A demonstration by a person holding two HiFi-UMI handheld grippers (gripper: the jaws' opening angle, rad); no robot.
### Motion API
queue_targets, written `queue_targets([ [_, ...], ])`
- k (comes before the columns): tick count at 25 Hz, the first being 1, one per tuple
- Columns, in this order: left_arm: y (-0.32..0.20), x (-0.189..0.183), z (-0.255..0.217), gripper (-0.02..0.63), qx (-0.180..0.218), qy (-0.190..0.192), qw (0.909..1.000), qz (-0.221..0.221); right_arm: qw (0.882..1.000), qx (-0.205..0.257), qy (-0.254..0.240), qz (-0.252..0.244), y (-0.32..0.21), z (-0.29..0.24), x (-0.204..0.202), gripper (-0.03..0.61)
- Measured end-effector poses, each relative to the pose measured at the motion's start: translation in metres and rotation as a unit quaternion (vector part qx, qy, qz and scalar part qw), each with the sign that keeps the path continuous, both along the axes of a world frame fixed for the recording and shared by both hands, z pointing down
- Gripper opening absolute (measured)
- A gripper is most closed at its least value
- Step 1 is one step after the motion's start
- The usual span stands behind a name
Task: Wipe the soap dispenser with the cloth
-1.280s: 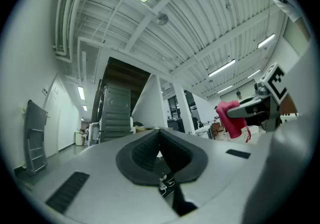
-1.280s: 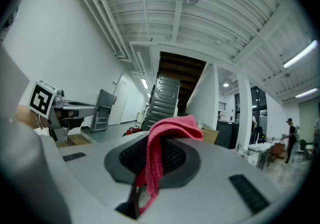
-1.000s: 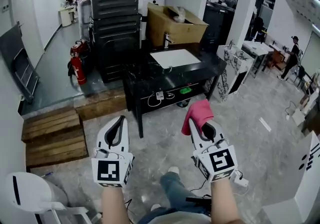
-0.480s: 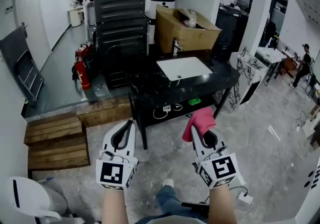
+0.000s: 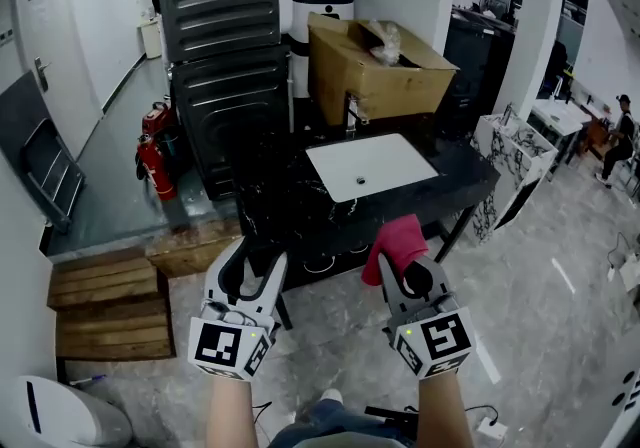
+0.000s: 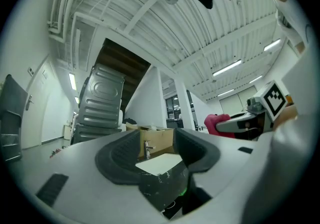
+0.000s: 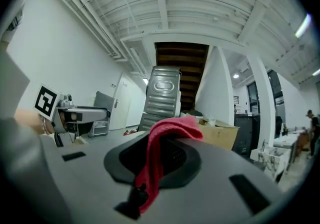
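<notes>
**Cloth gripped, wiping not begun**

The right gripper's [image 5: 402,262] jaws pinch the one pink cloth [image 5: 396,239]. The left gripper's [image 5: 258,258] jaws have just been opening and stand spread on nothing. Both grippers hang short of the single bench's [image 5: 280,204] near edge. It carries one sink [image 5: 372,164] and one faucet [image 5: 352,111]. No soap dispenser can be made out, so all the wiping remains.

Our left gripper [image 5: 257,260] and right gripper [image 5: 402,266] are white and black, with square-marked cubes [image 5: 226,346]. We wear blue jeans [image 5: 320,434].

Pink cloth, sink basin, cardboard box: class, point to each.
pink cloth [image 5: 400,239], head view, its bunched top.
sink basin [image 5: 388,158], head view, bare white floor.
cardboard box [image 5: 378,86], head view, front wall.
</notes>
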State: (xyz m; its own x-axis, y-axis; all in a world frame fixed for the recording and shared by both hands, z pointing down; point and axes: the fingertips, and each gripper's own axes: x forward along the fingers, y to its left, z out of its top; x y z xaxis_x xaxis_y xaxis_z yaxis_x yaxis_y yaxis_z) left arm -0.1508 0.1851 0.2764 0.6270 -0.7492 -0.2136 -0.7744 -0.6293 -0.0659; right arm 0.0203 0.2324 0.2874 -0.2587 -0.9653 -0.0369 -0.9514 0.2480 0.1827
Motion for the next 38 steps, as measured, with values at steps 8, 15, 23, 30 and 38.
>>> queue_targets([
  [8, -0.068, 0.021, 0.015, 0.344, -0.029, -0.006, 0.9989, -0.036, 1.000, -0.019, -0.015, -0.014, -0.065, 0.015, 0.027, 0.049],
  [15, -0.141, 0.023, 0.037, 0.342, -0.059, -0.015, 0.9943, -0.088, 0.999, -0.035, -0.015, -0.026, -0.132, 0.032, 0.034, 0.049],
  [23, -0.256, 0.032, 0.059, 0.341, -0.078, 0.013, 0.9897, -0.119, 0.998, -0.045, -0.018, -0.030, -0.250, 0.036, 0.055, 0.049],
  [30, -0.365, 0.029, 0.081, 0.339, -0.115, 0.007, 0.9824, -0.147, 0.997, -0.063, -0.007, -0.049, -0.354, 0.039, 0.051, 0.049],
  [38, -0.459, 0.033, 0.116, 0.262, -0.146, -0.042, 0.9742, -0.167, 0.994, -0.088, 0.004, -0.065, -0.432, 0.063, 0.044, 0.049],
])
